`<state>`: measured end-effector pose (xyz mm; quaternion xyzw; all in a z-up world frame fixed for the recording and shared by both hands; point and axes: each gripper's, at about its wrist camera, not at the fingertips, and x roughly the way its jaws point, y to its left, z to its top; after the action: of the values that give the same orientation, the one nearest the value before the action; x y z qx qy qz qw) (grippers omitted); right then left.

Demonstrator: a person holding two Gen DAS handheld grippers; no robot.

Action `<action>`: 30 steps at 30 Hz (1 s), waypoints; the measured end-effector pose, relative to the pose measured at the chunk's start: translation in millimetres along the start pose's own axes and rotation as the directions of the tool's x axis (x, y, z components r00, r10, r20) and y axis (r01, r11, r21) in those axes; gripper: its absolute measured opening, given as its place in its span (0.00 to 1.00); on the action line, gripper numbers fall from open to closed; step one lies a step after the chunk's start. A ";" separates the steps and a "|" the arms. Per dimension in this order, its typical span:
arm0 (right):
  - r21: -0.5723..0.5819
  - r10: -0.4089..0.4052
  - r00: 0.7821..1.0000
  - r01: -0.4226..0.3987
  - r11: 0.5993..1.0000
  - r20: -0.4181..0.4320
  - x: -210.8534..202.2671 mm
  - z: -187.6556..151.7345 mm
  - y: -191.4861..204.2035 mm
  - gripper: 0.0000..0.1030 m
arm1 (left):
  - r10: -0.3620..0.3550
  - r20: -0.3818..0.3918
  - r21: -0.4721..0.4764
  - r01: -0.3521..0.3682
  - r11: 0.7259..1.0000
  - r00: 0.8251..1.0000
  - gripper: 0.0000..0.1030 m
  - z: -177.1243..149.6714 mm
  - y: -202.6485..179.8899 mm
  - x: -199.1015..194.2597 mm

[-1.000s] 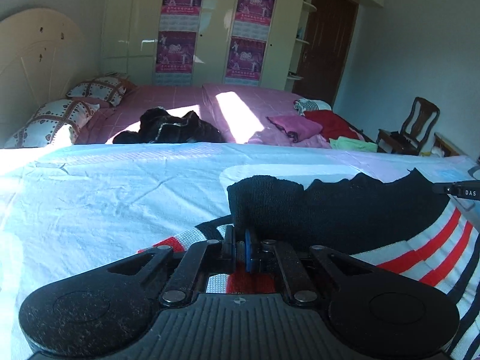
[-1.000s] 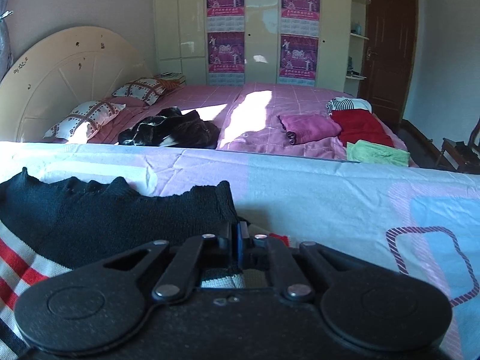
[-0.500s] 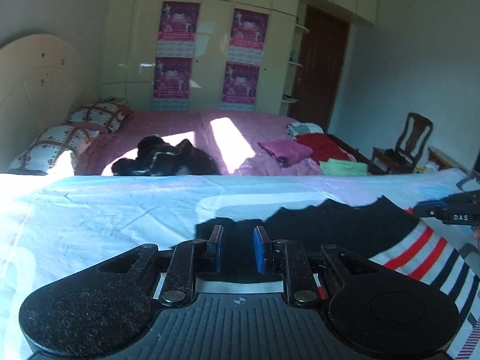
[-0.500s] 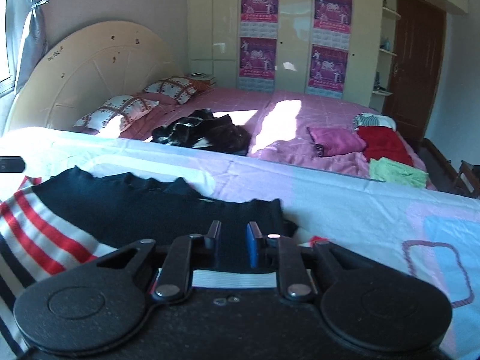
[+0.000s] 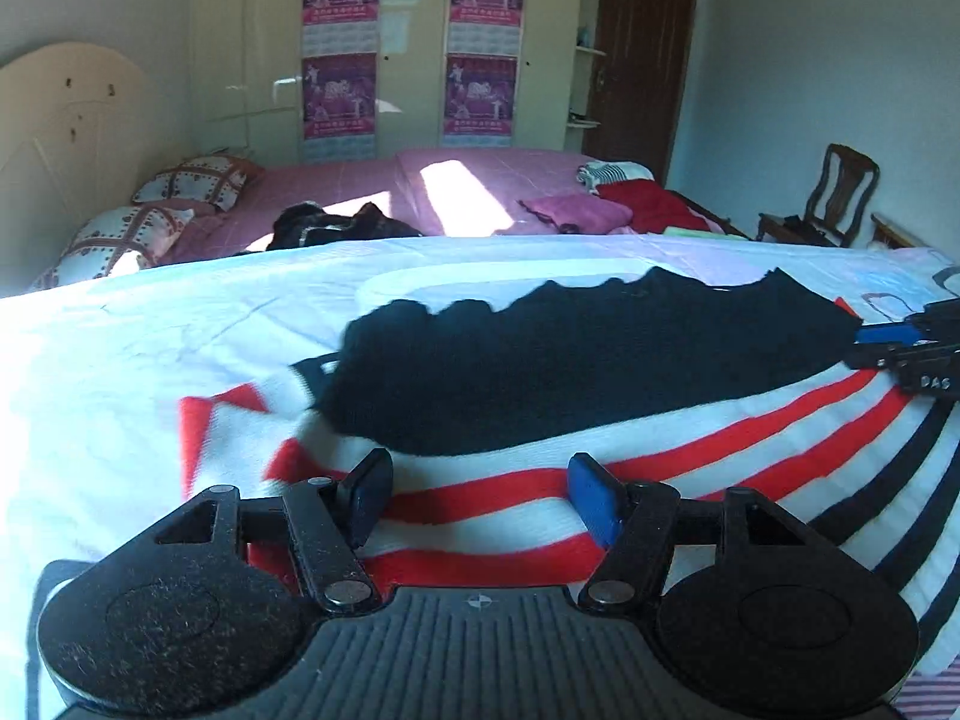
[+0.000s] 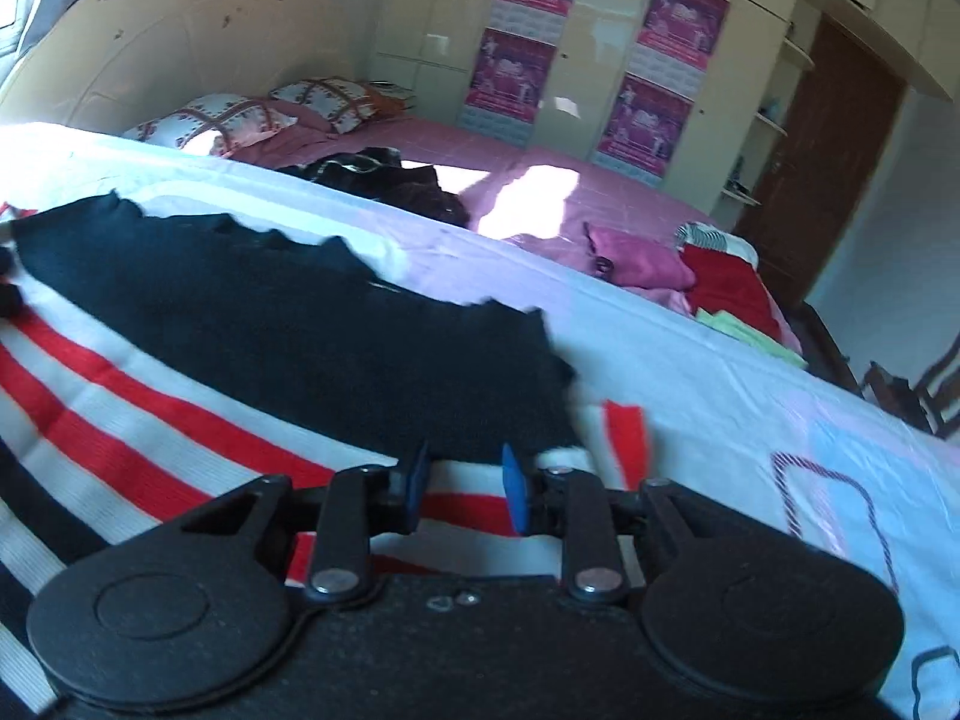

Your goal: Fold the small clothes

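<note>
A knitted garment (image 5: 570, 360) with a black upper band and red, white and dark stripes lies flat on the pale sheet (image 5: 150, 336). It also shows in the right wrist view (image 6: 270, 324). My left gripper (image 5: 483, 498) is open and empty, just above the striped part near the garment's left end. My right gripper (image 6: 465, 483) is open and empty, above the striped part near the garment's right end. The right gripper's tip shows at the right edge of the left wrist view (image 5: 918, 354).
Behind the sheet is a pink bed (image 5: 456, 186) with a dark clothes heap (image 5: 342, 225), folded pink (image 5: 576, 210), red and green clothes and pillows (image 5: 192, 180). A wooden chair (image 5: 840, 198) stands at the right. Wardrobes with posters line the back wall.
Both grippers were shut on the garment's black edge, then opened and let it go. The black band now lies flat, and both grippers have pulled back over the stripes.
</note>
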<state>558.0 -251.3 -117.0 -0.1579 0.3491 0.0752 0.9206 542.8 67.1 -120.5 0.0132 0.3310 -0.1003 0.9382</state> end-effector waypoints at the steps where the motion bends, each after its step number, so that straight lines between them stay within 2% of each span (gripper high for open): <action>1: 0.018 0.003 1.000 -0.003 1.000 -0.001 -0.9 -5.2 -13.1 0.38 | 0.011 0.004 0.003 -0.011 1.000 1.000 0.63 -4.4 6.7 -5.8; 2: 0.032 -0.007 1.000 0.008 0.999 -0.008 -1.6 -9.1 -20.7 0.52 | 0.030 0.007 0.013 -0.031 0.999 1.000 0.63 -8.2 10.2 -9.7; 3: 0.057 0.006 1.000 -0.005 0.998 -0.015 -1.9 -11.1 -26.6 0.52 | 0.038 0.007 0.011 -0.038 0.999 0.999 0.63 -10.6 12.3 -11.8; 4: 0.085 0.015 1.000 -0.013 0.996 -0.022 -3.0 -10.3 -28.8 0.51 | 0.040 0.007 0.000 -0.040 0.999 0.999 0.63 -10.7 13.5 -13.0; 5: 0.116 0.013 1.000 -0.010 0.993 -0.025 -5.8 -7.8 -29.3 0.44 | 0.046 0.005 -0.008 -0.046 0.999 0.999 0.63 -9.6 12.9 -15.1; 7: 0.178 -0.008 0.999 0.002 0.984 0.032 -25.8 -2.0 -25.5 0.25 | 0.058 0.035 -0.045 -0.056 0.997 0.998 0.63 -1.1 6.6 -25.3; 9: 0.220 0.054 0.993 -0.076 0.973 0.106 -47.9 0.0 -14.3 0.27 | 0.033 0.090 -0.056 -0.028 0.998 0.995 0.63 5.9 -4.9 -39.9; 11: 0.190 0.158 0.982 -0.176 0.966 0.108 -57.0 1.4 10.6 0.25 | -0.021 0.103 -0.048 0.026 0.999 0.994 0.63 8.0 -25.3 -45.0; 14: 0.113 0.259 0.962 -0.267 0.957 0.082 -56.7 0.1 60.9 0.23 | -0.083 0.074 -0.039 0.086 0.996 0.994 0.64 2.0 -58.9 -40.2; 16: 0.084 0.291 0.955 -0.295 0.952 0.055 -54.6 -4.5 83.6 0.24 | -0.084 0.036 -0.035 0.085 0.996 0.996 0.64 -6.7 -72.7 -32.7; 18: 0.051 0.276 0.961 -0.277 0.959 0.035 -53.8 -11.0 94.1 0.28 | -0.050 -0.010 -0.017 0.049 0.999 0.999 0.64 -20.4 -77.4 -27.0; 20: 0.006 0.229 0.972 -0.230 0.973 0.043 -58.9 -19.4 91.5 0.27 | -0.007 0.007 -0.016 0.007 1.000 1.000 0.63 -34.0 -70.8 -35.6; 21: 0.019 0.194 0.980 -0.195 0.981 0.045 -62.6 -23.6 81.2 0.27 | 0.008 0.004 -0.041 -0.008 0.999 1.000 0.63 -38.0 -62.8 -41.4; 22: 0.047 0.150 0.988 -0.152 0.987 0.040 -66.0 -28.8 68.4 0.26 | 0.062 -0.004 -0.050 -0.062 0.997 0.998 0.63 -43.2 -52.5 -47.1; 23: 0.083 0.112 0.993 -0.114 0.990 0.036 -67.0 -34.1 51.7 0.26 | 0.088 0.000 -0.067 -0.088 0.994 0.996 0.63 -49.5 -39.2 -53.2; 24: 0.126 0.072 0.997 -0.074 0.989 0.023 -68.2 -42.7 33.2 0.26 | 0.070 0.009 -0.106 -0.069 0.992 0.998 0.63 -57.0 -24.4 -61.0; 25: 0.158 0.047 0.999 -0.047 0.986 0.004 -67.9 -50.9 18.4 0.26 | 0.081 0.014 -0.116 -0.078 0.990 0.997 0.63 -61.8 -16.0 -67.3; 27: 0.186 0.063 0.998 -0.063 0.981 0.003 -70.5 -60.2 1.2 0.25 | 0.097 -0.001 -0.083 -0.097 0.992 0.995 0.63 -61.6 -15.5 -73.4; 29: 0.179 0.052 0.999 -0.052 0.983 0.002 -79.9 -54.3 6.4 0.26 | 0.109 0.012 -0.118 -0.107 0.987 0.994 0.63 -51.9 -21.6 -83.2; 30: 0.184 0.072 0.996 -0.079 0.980 0.042 -89.7 -49.8 13.0 0.26 | 0.090 0.034 -0.131 -0.085 0.988 0.995 0.63 -48.7 -27.2 -88.3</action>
<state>457.1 -258.7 -95.5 -0.0565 0.3442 0.0799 0.9338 440.1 60.8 -102.3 -0.0352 0.3170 -0.0377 0.9470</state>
